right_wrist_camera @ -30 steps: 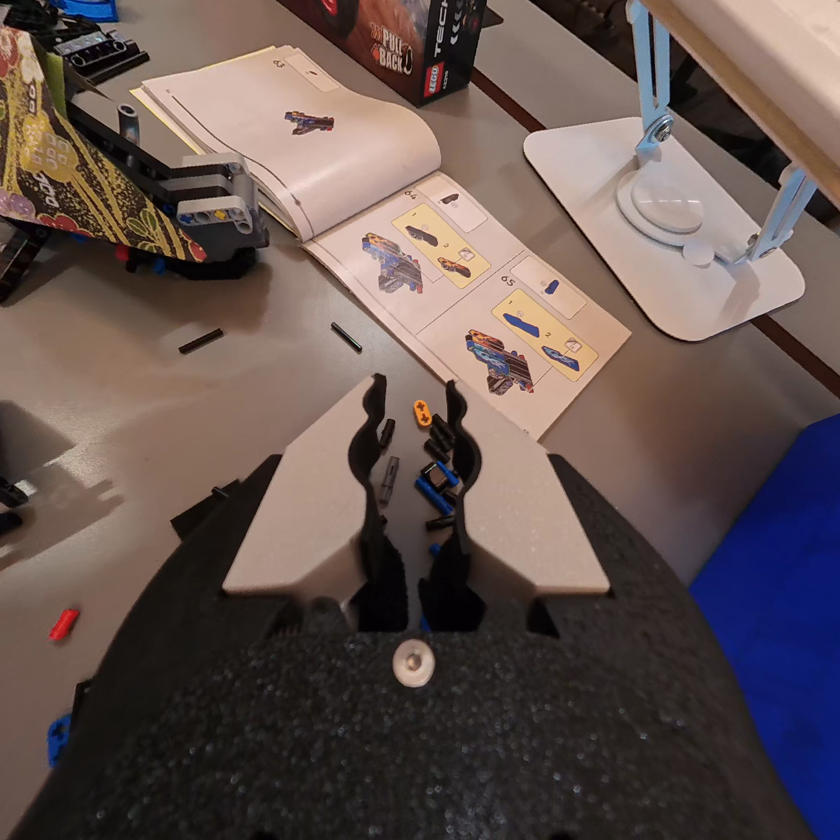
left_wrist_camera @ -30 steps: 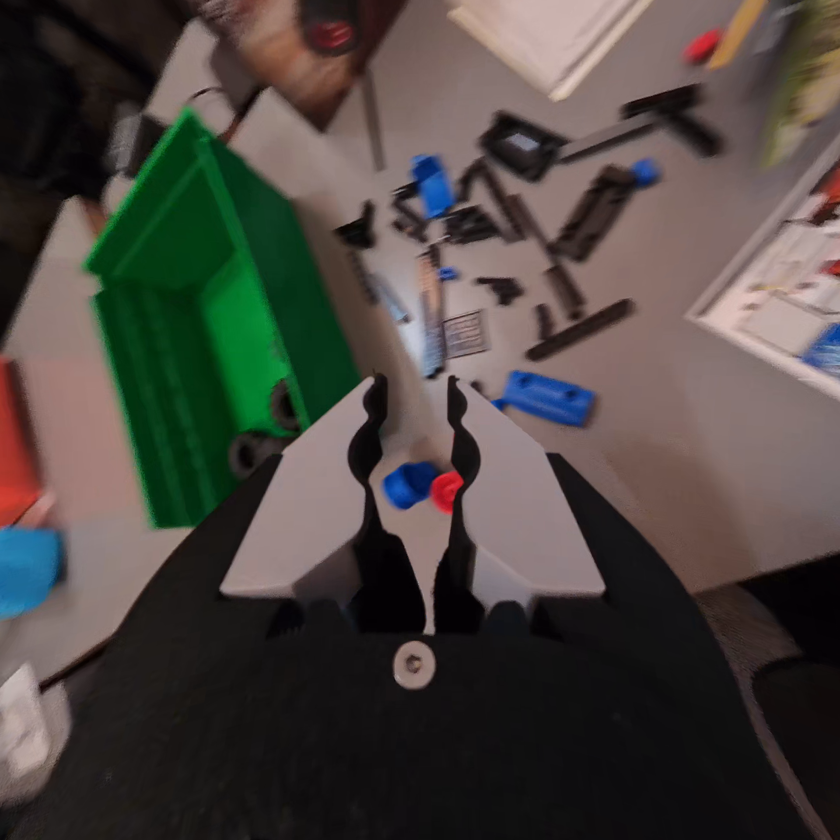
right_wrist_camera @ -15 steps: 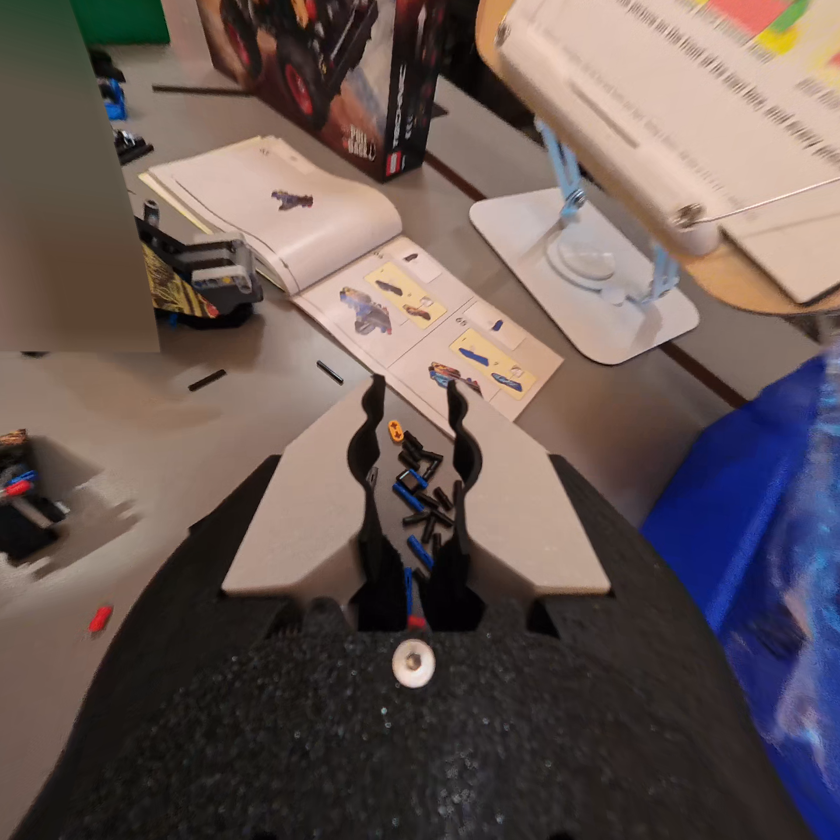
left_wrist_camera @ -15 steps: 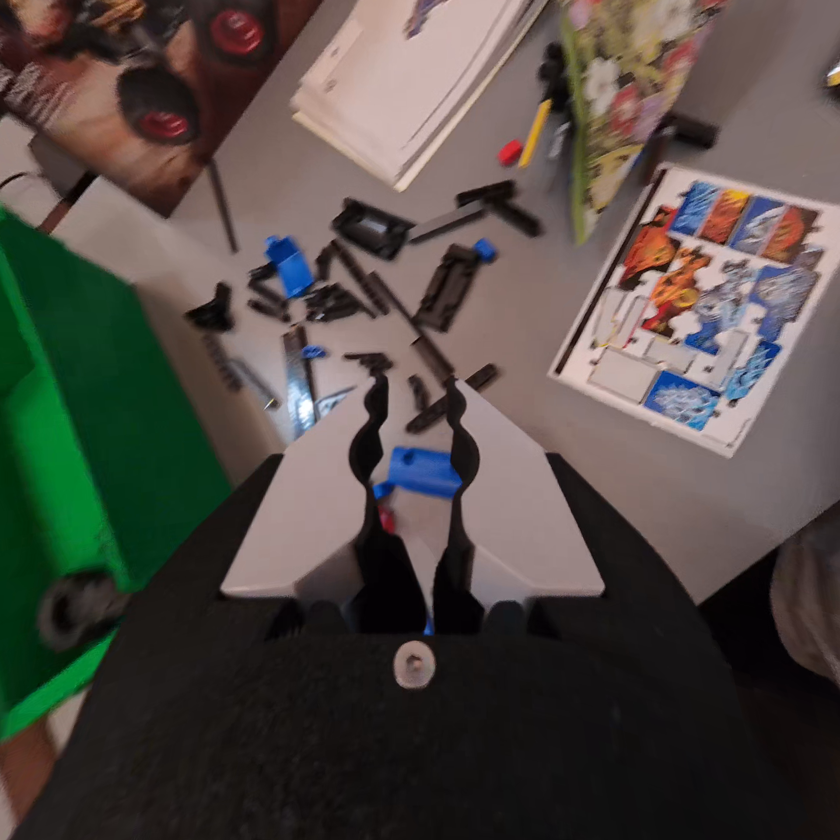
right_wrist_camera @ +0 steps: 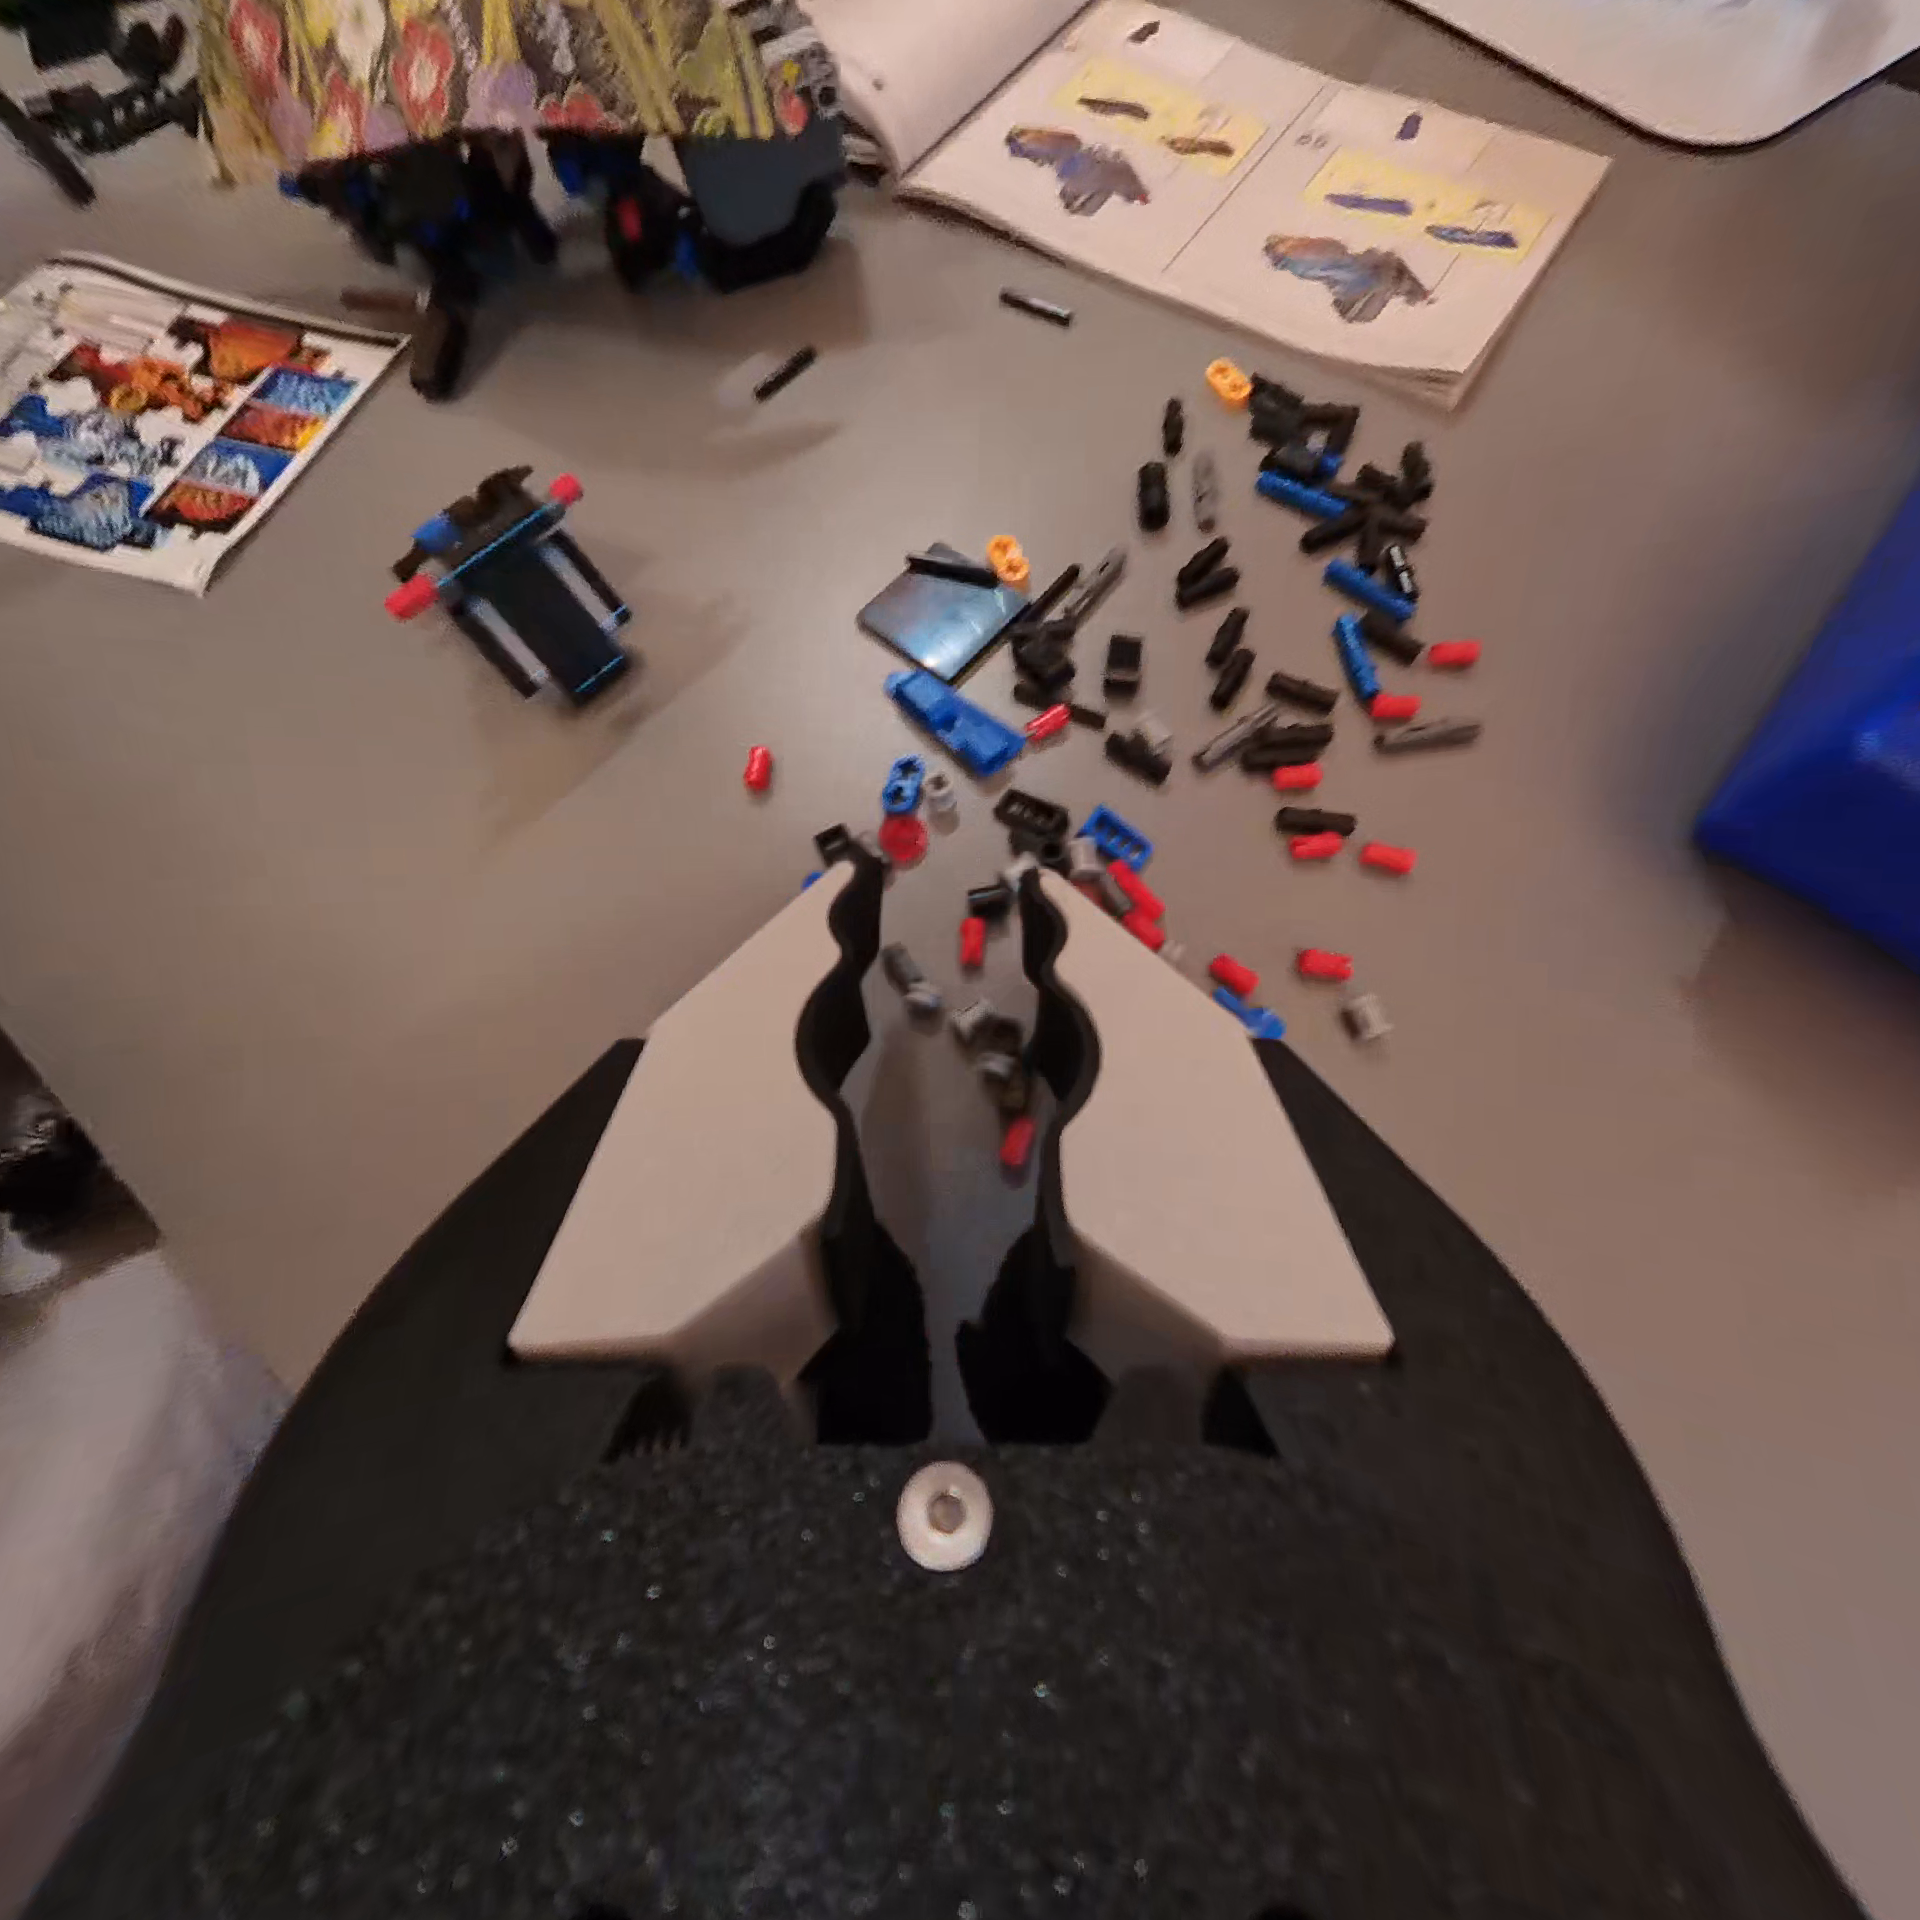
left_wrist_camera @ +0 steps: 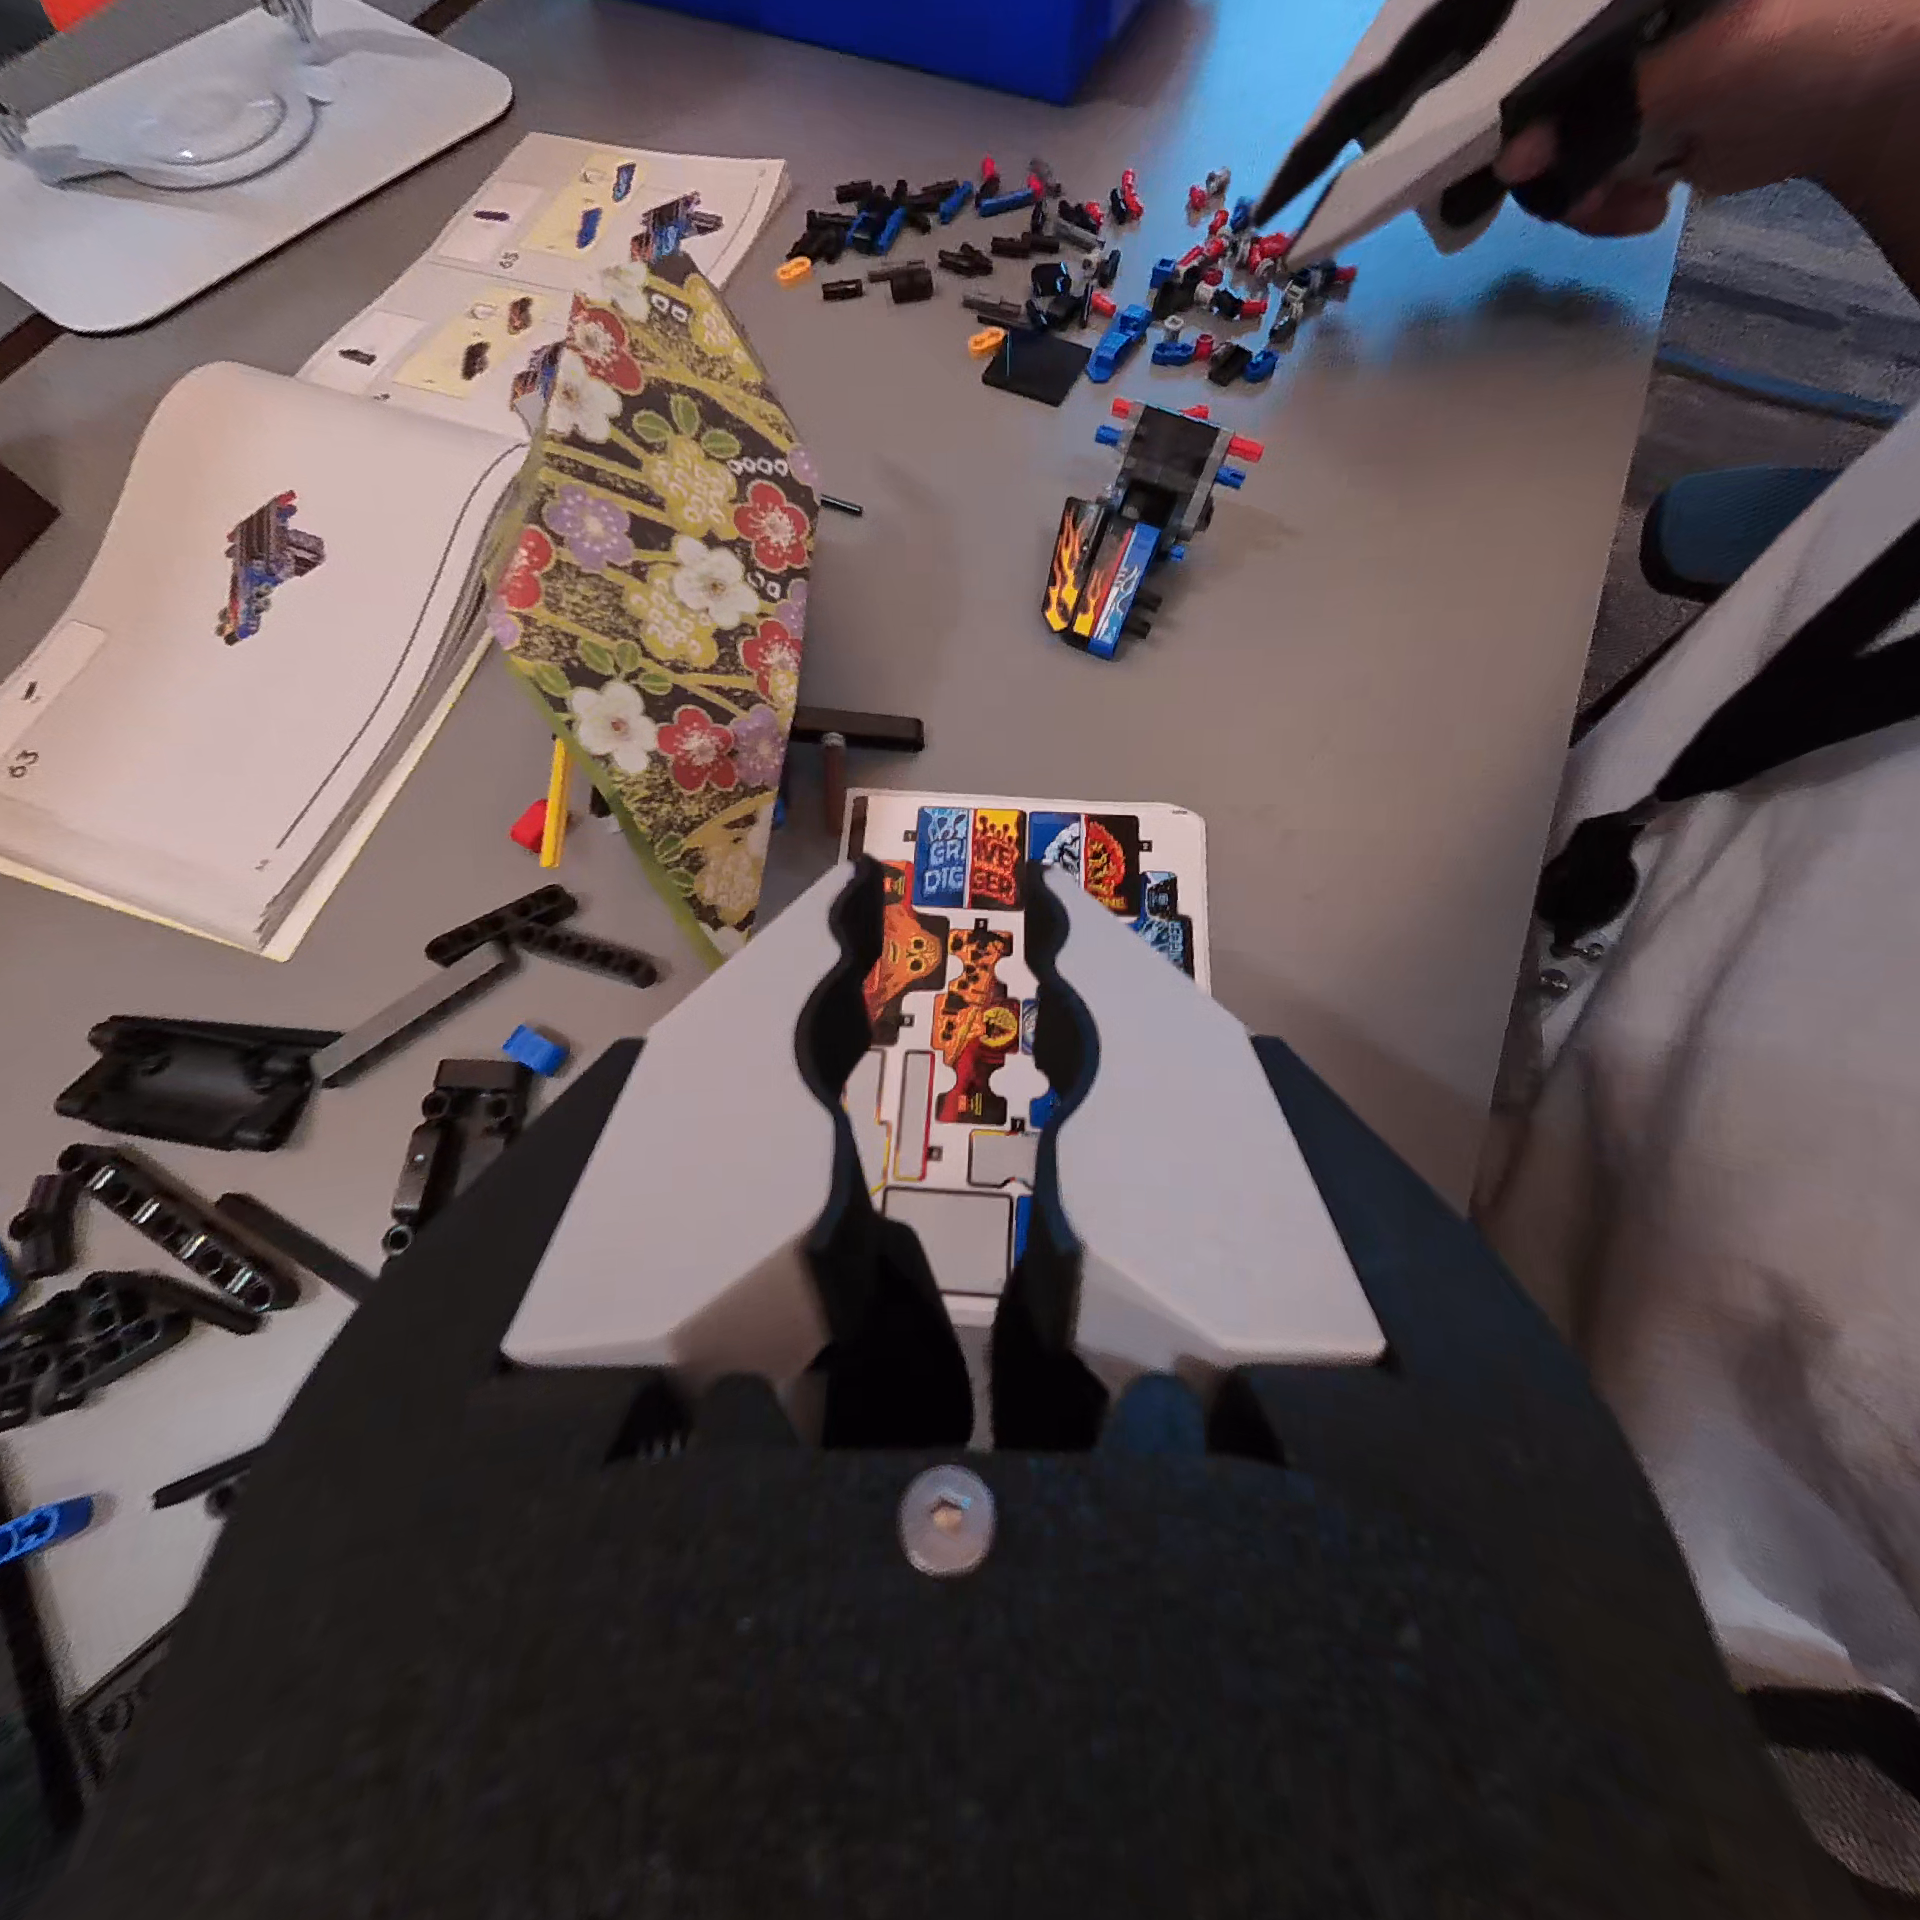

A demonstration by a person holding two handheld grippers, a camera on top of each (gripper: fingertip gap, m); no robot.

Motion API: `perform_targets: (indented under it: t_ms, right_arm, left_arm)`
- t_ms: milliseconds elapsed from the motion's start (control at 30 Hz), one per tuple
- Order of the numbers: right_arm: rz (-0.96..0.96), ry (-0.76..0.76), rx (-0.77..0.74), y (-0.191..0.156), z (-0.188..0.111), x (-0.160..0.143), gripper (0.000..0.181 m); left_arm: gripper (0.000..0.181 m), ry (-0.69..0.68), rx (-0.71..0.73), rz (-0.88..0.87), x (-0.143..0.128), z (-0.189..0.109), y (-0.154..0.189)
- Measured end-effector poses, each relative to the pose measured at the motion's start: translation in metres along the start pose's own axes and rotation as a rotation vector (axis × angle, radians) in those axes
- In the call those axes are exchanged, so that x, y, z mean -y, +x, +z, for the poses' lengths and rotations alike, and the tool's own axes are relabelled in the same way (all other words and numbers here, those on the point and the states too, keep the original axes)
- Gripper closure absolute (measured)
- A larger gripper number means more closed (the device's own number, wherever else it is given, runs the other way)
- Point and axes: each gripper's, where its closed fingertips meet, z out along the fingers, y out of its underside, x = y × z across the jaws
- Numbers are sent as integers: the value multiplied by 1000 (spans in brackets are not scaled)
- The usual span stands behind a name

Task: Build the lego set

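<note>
My left gripper hangs with its fingers apart and nothing between them, directly above the sticker sheet, whose near half is hidden behind my fingers. My right gripper is likewise parted and empty, poised over the near edge of the scatter of small pins and connectors; a few red and grey pins show in the gap but none is clamped. From the left wrist view the right gripper appears at the top right corner, tips down at the same scatter, with the hand holding it cut off by the frame.

The small sub-assembly, black with blue and flame-patterned panels and red pin ends, stands alone on the table between the sticker sheet and the scatter, touching neither; the right view shows it blurred. A larger black build sits mostly hidden under a floral-patterned sheet, so its form cannot be judged. The open instruction booklet lies beside that sheet. Black beams and a dark frame piece lie at the left, partly cut off.

The surface is a plain grey table. A white stand base and a blue bin sit at its far edge, both cropped. A white garment fills the right edge.
</note>
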Motion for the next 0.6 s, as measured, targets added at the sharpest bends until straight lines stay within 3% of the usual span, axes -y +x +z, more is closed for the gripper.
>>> perform_targets:
  t_ms: [200,433,600]
  right_arm:
    - [-92,-2,10,-9,13,18,160]
    - [-278,-167,149,-9,49,20,162]
    - [-370,-239,144,-2,63,16,166]
  left_arm:
    - [157,75,-23,14,14,-3,25]
    - [157,66,-3,33,3,-18,45]
    - [157,40,-12,1,-9,-16,46]
